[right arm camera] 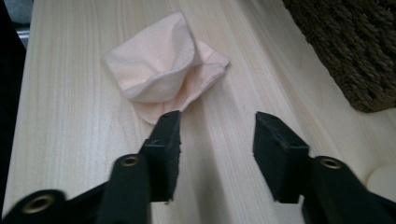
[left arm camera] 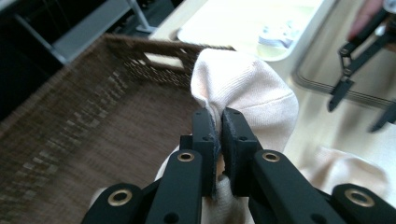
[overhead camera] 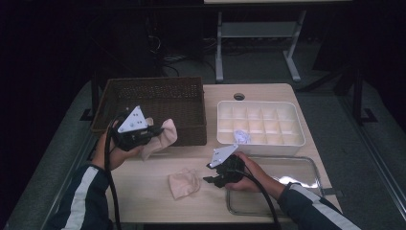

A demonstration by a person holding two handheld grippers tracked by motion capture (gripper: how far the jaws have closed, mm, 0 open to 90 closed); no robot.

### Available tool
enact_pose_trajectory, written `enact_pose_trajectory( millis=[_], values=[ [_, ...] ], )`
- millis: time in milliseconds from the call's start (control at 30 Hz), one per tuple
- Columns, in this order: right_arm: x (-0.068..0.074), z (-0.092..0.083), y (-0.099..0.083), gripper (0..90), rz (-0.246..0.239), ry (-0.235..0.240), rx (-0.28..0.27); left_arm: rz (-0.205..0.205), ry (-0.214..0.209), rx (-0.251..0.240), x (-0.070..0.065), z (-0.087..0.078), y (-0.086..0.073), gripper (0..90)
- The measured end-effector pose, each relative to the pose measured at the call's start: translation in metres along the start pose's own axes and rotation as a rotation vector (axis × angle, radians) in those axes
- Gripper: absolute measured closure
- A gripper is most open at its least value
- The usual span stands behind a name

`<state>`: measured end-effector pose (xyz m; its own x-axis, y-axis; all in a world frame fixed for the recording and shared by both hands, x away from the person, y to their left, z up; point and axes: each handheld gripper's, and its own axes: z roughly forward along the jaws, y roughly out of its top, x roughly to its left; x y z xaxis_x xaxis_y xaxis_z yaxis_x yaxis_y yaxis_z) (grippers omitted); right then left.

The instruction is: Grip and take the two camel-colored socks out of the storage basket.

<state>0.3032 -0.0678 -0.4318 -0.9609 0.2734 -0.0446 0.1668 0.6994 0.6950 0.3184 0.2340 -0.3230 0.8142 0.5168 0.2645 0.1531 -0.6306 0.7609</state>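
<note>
the big brown basket (overhead camera: 158,98) sits on the table (overhead camera: 143,201), and the left gripper (left arm camera: 218,126) holds one pink cloth (left arm camera: 243,88) pinched tight at the basket's near edge. the other pink cloth (right arm camera: 163,74) lies flat on the table, and the right gripper (right arm camera: 217,135) has its jaws partly open just beside it, with nothing between them.

Bare wood lies open lower centre of the table (overhead camera: 143,201); the wicker basket (overhead camera: 191,96) walls off the upper left; white divided tray (overhead camera: 261,125) and clear tray (overhead camera: 311,165) crowd the right.
</note>
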Motion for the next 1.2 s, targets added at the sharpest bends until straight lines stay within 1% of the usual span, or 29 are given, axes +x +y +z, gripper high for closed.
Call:
enact_pose_trajectory(
  millis=[33,67,100,133,167,200,233,267,300,433,467,533,567,600,633,667,767,800,833,867,900,933,1000,1033,1067,1100,1133,1167,1200],
  values=[
    [0.0,0.0,0.0,58.8,-0.009,0.001,-0.004,-0.005,-0.001,0.015,-0.002,0.003,-0.007,84.1],
    [0.002,-0.001,0.001,65.3,-0.014,0.006,-0.006,-0.013,-0.008,0.021,-0.004,0.005,-0.012,83.9],
    [0.002,-0.002,0.001,66.4,-0.03,0.015,-0.011,-0.021,-0.018,0.038,-0.006,0.008,-0.019,83.7],
    [0.003,-0.002,0.002,68.8,-0.06,0.021,-0.019,-0.036,-0.023,0.034,-0.008,0.012,-0.026,83.6],
    [0.004,-0.003,0.003,70.6,-0.073,0.012,-0.019,-0.046,-0.03,0.039,-0.009,0.017,-0.034,83.5],
    [0.006,-0.003,0.004,70.6,-0.076,0.009,-0.019,-0.062,-0.034,0.049,-0.011,0.022,-0.04,83.5],
    [0.008,-0.002,0.005,70.5,-0.076,0.014,-0.024,-0.059,-0.037,0.058,-0.012,0.025,-0.044,83.4],
    [0.008,-0.002,0.005,70.6,-0.075,0.015,-0.028,-0.077,-0.048,0.068,-0.014,0.03,-0.049,83.3],
    [0.008,-0.001,0.006,70.5,-0.089,0.014,-0.032,-0.079,-0.059,0.076,-0.015,0.036,-0.055,83.4],
    [0.01,0.002,0.009,69.6,-0.074,0.032,-0.05,-0.103,-0.069,0.123,-0.018,0.052,-0.07,81.8],
    [0.009,0.003,0.01,69.3,-0.088,0.034,-0.058,-0.113,-0.06,0.135,-0.018,0.056,-0.073,78.1],
    [0.01,0.008,0.011,68.1,-0.095,0.035,-0.052,-0.148,-0.027,0.132,-0.017,0.058,-0.076,63.7],
    [0.011,0.01,0.011,67.5,-0.087,0.038,-0.049,-0.18,0.019,0.111,-0.015,0.056,-0.076,53.4],
    [0.01,0.012,0.011,67.5,-0.09,0.039,-0.04,-0.202,0.036,0.096,-0.013,0.054,-0.075,45.3],
    [0.009,0.013,0.01,67.5,-0.084,0.039,-0.029,-0.213,0.05,0.08,-0.012,0.05,-0.073,40.6],
    [0.007,0.014,0.01,67.5,-0.082,0.039,-0.025,-0.214,0.056,0.065,-0.011,0.045,-0.071,33.7],
    [0.003,0.014,0.008,66.6,-0.068,0.033,-0.022,-0.209,0.046,0.012,-0.015,0.031,-0.065,32.5],
    [0.003,0.013,0.008,65.3,-0.058,0.032,-0.02,-0.208,0.025,0.004,-0.018,0.027,-0.063,32.9],
    [0.003,0.012,0.008,64.0,-0.059,0.026,-0.025,-0.2,-0.008,0.019,-0.026,0.025,-0.062,34.6],
    [0.002,0.011,0.008,64.1,-0.055,0.021,-0.031,-0.186,-0.021,0.035,-0.032,0.025,-0.062,35.5],
    [0.002,0.011,0.008,64.2,-0.054,0.02,-0.037,-0.159,-0.03,0.061,-0.043,0.027,-0.062,35.9],
    [0.003,0.01,0.009,64.5,-0.049,0.021,-0.049,-0.153,-0.05,0.077,-0.051,0.029,-0.064,40.5],
    [0.003,0.009,0.01,66.0,-0.057,0.006,-0.059,-0.132,-0.131,0.112,-0.071,0.036,-0.068,45.9],
    [0.004,0.009,0.011,66.2,-0.045,0.003,-0.068,-0.121,-0.167,0.124,-0.08,0.039,-0.07,50.7],
    [0.003,0.009,0.012,66.2,-0.064,-0.002,-0.068,-0.112,-0.185,0.14,-0.087,0.044,-0.072,51.8],
    [0.005,0.009,0.013,65.4,-0.035,-0.001,-0.069,-0.111,-0.204,0.16,-0.092,0.05,-0.074,51.7],
    [0.007,0.01,0.014,63.3,-0.023,0.0,-0.068,-0.112,-0.212,0.186,-0.096,0.055,-0.076,51.2],
    [0.007,0.011,0.014,61.0,-0.028,-0.003,-0.067,-0.091,-0.2,0.23,-0.1,0.063,-0.078,49.0],
    [0.007,0.012,0.014,60.5,-0.031,-0.011,-0.066,-0.079,-0.192,0.25,-0.103,0.07,-0.081,48.0]
  ],
)
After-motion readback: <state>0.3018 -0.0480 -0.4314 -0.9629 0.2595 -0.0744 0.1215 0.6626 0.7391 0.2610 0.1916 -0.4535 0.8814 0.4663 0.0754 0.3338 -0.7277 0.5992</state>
